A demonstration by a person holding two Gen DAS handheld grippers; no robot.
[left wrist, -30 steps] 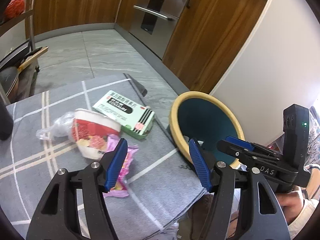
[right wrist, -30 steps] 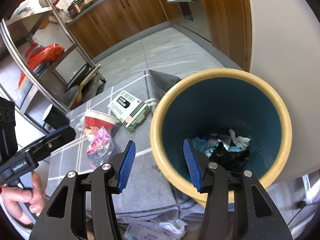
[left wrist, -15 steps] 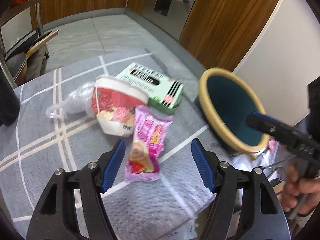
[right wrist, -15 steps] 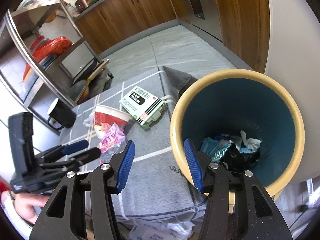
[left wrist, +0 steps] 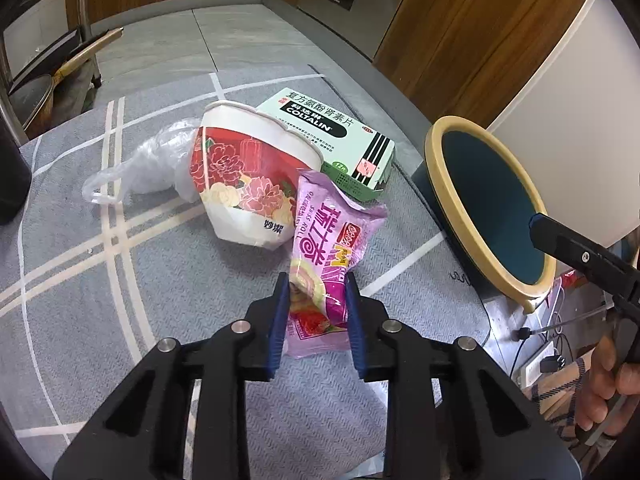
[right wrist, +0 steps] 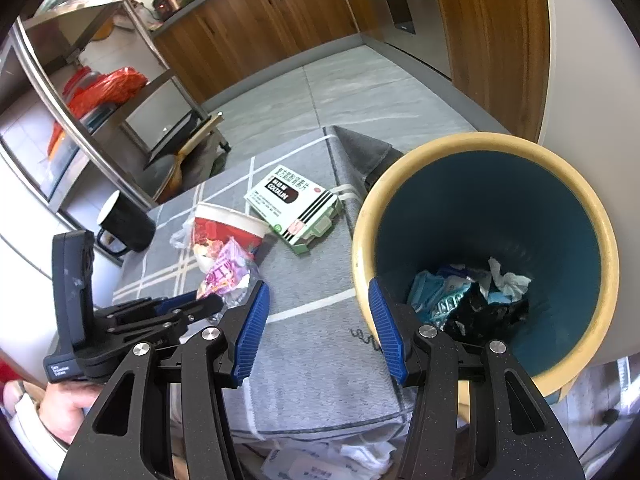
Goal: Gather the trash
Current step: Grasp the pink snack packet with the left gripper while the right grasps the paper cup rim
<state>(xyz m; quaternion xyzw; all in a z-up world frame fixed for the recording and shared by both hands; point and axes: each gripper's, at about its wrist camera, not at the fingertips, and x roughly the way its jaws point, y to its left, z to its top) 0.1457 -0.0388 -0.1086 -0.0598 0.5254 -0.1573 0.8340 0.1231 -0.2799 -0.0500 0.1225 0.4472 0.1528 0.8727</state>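
Note:
A pink snack wrapper [left wrist: 328, 240] lies on the grey checked tablecloth [left wrist: 120, 300], leaning on a tipped red-and-white paper cup [left wrist: 248, 184]. My left gripper [left wrist: 316, 312] is closing, its blue pads pressing both sides of the wrapper's near end. Behind the cup lie a green-and-white medicine box [left wrist: 332, 136] and a clear plastic bag [left wrist: 152, 164]. The yellow-rimmed, blue-lined bin [right wrist: 360, 232] stands at the table's right edge with crumpled trash inside. My right gripper [right wrist: 318, 316] hangs open beside the bin's rim, holding nothing. The right wrist view also shows the wrapper [right wrist: 226, 270] and the left gripper [right wrist: 192, 304].
A black mug [right wrist: 124, 220] stands at the table's far left. A metal shelf rack [right wrist: 80, 120] with red bags rises behind it. Wooden cabinets [right wrist: 280, 20] and an oven line the far wall. Loose papers [right wrist: 320, 456] lie below the table's near edge.
My left gripper has come down over the pink wrapper and its jaws have narrowed from wide apart to touching the wrapper. The right gripper has stayed by the bin, still open.

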